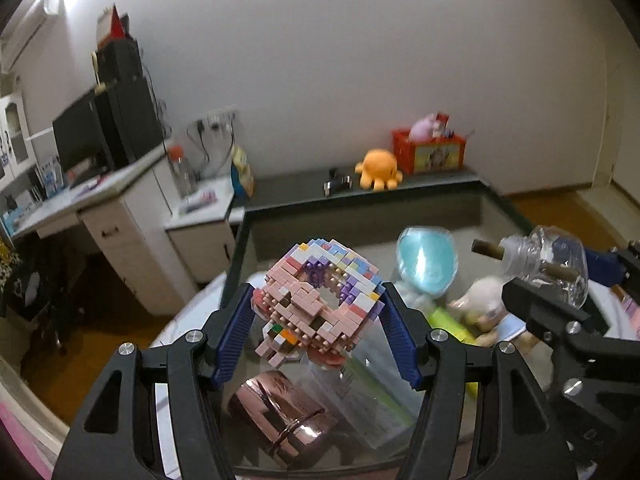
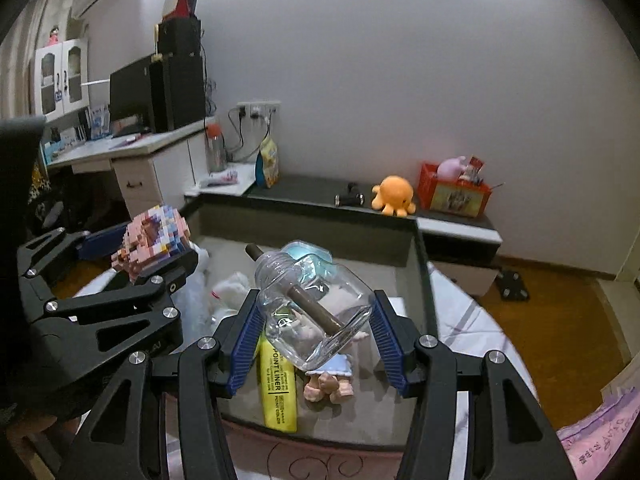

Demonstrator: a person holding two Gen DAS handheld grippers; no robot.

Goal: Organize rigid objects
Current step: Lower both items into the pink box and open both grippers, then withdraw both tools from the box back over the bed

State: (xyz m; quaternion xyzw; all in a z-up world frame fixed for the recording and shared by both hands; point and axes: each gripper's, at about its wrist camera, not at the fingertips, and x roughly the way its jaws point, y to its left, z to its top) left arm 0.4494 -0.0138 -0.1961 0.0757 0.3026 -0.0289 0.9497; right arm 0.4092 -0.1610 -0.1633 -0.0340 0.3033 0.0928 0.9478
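Both claws hang side by side above a glass-walled tank (image 2: 420, 248) with a dark rim, the left claw (image 1: 316, 304) clamped on a pastel brick-built model (image 1: 316, 300) and the right claw (image 2: 316, 312) clamped on a clear glass jar (image 2: 316, 304). The blue ribbed pads press the flanks of each object. The jar lies tilted, mouth toward the far left, and a brown stick (image 2: 316, 308) runs through it and pokes out of the neck.

The tank's far wall and right wall stand up as hard edges below the claws. Beyond the right wall lies a pale sheet (image 2: 472, 320), then bare wooden floor (image 2: 560, 312). To the left of the tank there is floor too, bounded by a white bench (image 1: 100, 196) with drawers. Between the two claws the gap is narrow (the jar in the left wrist view sits close to the model's right side).

Inside the tank, under the right claw, lie a yellow marker (image 2: 278, 384) printed POINT LINER, a small doll (image 2: 328, 384) in a pale blue dress, a white plush (image 2: 232, 288) and a blue-topped object (image 2: 308, 254) I cannot identify. Under the left claw, a rose-gold shiny tin (image 1: 280, 420) and a clear packet (image 1: 368, 396) rest near the front glass.

Behind the tank a dark shelf (image 2: 312, 196) carries an orange octopus plush (image 2: 394, 196), a small dark metal item (image 2: 350, 199) and a red crate (image 2: 454, 194) that holds a pink plush (image 2: 452, 167) and some odds and ends.
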